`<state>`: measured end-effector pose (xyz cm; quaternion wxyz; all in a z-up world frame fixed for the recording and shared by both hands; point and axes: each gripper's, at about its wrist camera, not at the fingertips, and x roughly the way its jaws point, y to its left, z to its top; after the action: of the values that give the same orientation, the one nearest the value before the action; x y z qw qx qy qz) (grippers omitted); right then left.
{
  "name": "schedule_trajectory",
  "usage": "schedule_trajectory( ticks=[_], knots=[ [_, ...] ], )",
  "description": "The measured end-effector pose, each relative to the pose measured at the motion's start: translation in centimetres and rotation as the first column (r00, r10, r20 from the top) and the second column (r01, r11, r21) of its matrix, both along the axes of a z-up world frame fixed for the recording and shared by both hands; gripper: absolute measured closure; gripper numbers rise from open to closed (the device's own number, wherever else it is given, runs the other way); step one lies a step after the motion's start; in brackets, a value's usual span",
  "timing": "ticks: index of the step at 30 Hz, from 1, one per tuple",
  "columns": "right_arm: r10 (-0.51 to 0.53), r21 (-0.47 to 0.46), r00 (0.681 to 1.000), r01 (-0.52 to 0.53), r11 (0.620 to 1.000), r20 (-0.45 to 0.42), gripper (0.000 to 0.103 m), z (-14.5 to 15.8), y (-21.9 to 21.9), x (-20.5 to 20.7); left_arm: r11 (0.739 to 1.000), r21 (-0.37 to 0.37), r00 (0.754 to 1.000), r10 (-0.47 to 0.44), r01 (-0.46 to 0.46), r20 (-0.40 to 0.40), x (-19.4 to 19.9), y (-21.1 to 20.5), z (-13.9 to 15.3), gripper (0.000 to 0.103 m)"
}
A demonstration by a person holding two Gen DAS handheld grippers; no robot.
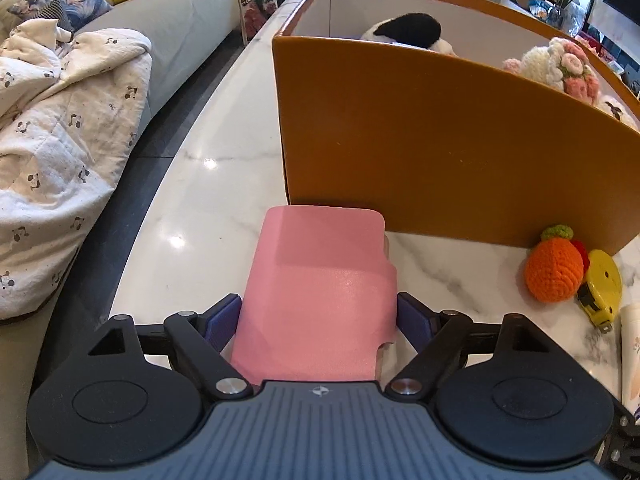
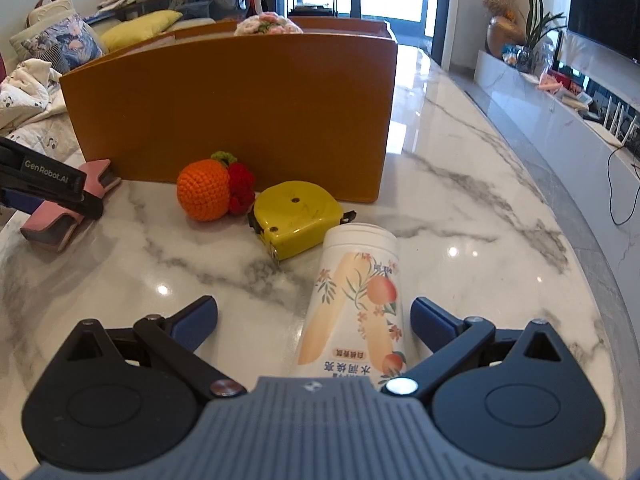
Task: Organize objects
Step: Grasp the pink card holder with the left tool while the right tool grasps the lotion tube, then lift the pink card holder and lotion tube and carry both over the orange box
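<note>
Left station: my left fingers [image 1: 222,316] stood wide, one on each side of a flat pink leather-look case [image 1: 320,280]. The case filled the gap between them, with each pad right at one of its long edges. I could not tell whether the pads pressed on it or only flanked it. The case lay on the white marble counter [image 1: 208,208], running from between the fingers out ahead of the tips. Its far end lay near the near wall of a tall orange cardboard box [image 1: 440,140], directly ahead of the fingers. Over that wall, beyond the fingers, a black-and-white plush toy [image 1: 404,30] and a pink-and-white crocheted bouquet [image 1: 560,64] sat inside the box.

Right station: my right fingers [image 2: 434,318] were spread wide and held nothing. A white tube printed with peaches [image 2: 356,304] lay on the counter between them, lengthwise, its capped end pointing away past the tips. It lay much closer to the right-hand finger, with a clear gap to the left-hand one. Just ahead of the tips, slightly left, lay a yellow tape measure [image 2: 296,216]. Touching its left side was an orange crocheted fruit [image 2: 206,188], against the foot of the box.
</note>
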<state>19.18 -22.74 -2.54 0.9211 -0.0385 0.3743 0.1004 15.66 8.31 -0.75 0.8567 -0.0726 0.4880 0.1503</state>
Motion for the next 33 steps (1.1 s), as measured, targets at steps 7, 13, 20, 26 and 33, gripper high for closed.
schedule_trajectory(
  ticks=[7, 13, 20, 26, 33],
  knots=[
    [-0.009, 0.022, 1.000, 0.009, 1.000, -0.005, 0.053, 0.9, -0.6, 0.0, 0.999, -0.005, 0.999, -0.033, 0.033, -0.021, -0.5, -0.7, 0.3, 0.008],
    [0.000, 0.037, 1.000, 0.001, 0.999, -0.020, 0.054, 1.3, -0.6, -0.3, 0.999, -0.003, 0.999, -0.050, 0.050, -0.020, -0.9, -1.6, 1.0, 0.009],
    [0.022, 0.038, 1.000, -0.022, 0.999, 0.012, 0.054, 3.2, -0.6, -1.7, 0.997, -0.003, 0.997, -0.082, 0.082, 0.009, -2.1, -2.9, 2.6, 0.009],
    [0.030, 0.036, 1.000, -0.030, 0.999, -0.003, 0.054, 3.5, -0.4, -2.6, 0.995, 0.001, 0.995, -0.101, 0.101, 0.026, -3.2, -3.7, 3.3, 0.009],
    [0.019, 0.003, 0.998, -0.019, 1.000, -0.059, 0.054, 2.0, 0.0, -2.2, 0.995, -0.002, 0.995, -0.099, 0.099, 0.033, -3.7, -3.7, 3.8, 0.009]
  ],
)
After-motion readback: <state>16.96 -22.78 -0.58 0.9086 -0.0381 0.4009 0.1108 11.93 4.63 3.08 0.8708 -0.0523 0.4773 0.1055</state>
